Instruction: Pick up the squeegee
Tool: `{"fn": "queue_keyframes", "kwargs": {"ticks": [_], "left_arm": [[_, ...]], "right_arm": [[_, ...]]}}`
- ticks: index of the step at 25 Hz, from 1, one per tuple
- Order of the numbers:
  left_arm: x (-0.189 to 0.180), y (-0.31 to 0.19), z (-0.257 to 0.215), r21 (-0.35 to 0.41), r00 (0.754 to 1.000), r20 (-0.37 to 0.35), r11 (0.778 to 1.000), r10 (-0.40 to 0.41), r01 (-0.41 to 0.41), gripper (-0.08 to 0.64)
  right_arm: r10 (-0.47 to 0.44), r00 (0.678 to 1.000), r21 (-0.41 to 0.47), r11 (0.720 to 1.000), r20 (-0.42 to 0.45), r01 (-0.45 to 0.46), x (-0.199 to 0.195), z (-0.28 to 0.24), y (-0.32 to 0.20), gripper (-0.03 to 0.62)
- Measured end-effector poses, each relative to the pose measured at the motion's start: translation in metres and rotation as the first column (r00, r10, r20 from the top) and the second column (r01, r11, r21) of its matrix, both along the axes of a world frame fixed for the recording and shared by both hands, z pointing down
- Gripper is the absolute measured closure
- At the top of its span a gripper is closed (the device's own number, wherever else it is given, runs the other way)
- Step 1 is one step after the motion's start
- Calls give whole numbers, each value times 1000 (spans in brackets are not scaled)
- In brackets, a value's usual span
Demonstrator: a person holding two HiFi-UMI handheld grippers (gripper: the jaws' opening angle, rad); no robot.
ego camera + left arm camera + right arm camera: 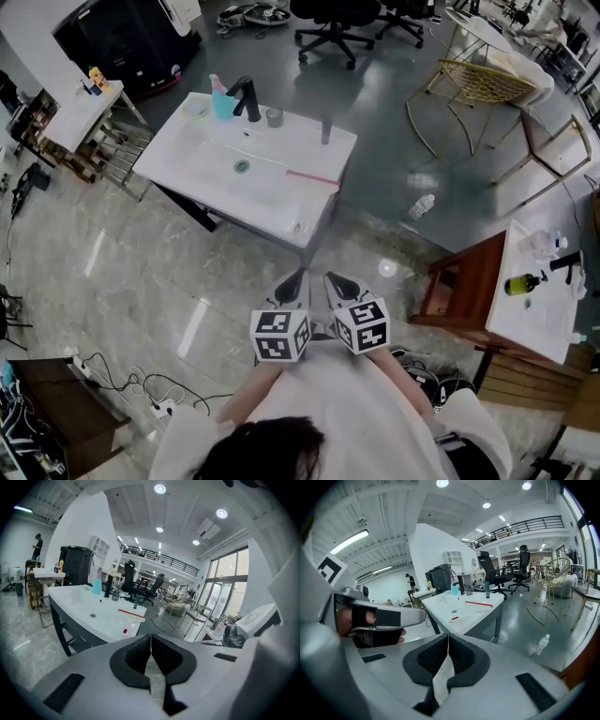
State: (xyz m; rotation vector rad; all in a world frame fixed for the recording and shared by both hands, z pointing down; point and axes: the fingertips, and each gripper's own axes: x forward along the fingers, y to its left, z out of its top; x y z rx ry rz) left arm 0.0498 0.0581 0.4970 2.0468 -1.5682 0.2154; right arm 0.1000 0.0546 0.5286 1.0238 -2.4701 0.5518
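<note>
The squeegee (312, 177), a thin red-edged strip, lies on the white sink table (187, 150) near its right end. It also shows in the left gripper view (131, 613) and the right gripper view (478, 603). Both grippers hang side by side in front of my body, well short of the table's near corner. My left gripper (292, 284) (151, 641) is shut with nothing in it. My right gripper (341, 284) (448, 641) is also shut and empty. Each points slightly down toward the table.
On the table's far edge stand a blue bottle (221, 99), a black faucet (246, 97), a cup (274, 117) and a dark bottle (325, 131). A plastic bottle (421, 206) lies on the floor at right. A wooden side table (469, 281) stands at right, gold chairs (483, 84) behind.
</note>
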Motion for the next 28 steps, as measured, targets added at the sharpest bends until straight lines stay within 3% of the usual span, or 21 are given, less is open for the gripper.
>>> {"fn": "queue_keyframes", "kwargs": {"ticks": [28], "left_arm": [[-4,-37,-6,19,1000,15,1000,-2,2,532]], "right_arm": [[5,1000,-25,1000,21,-4,4,1,-32,563]]}}
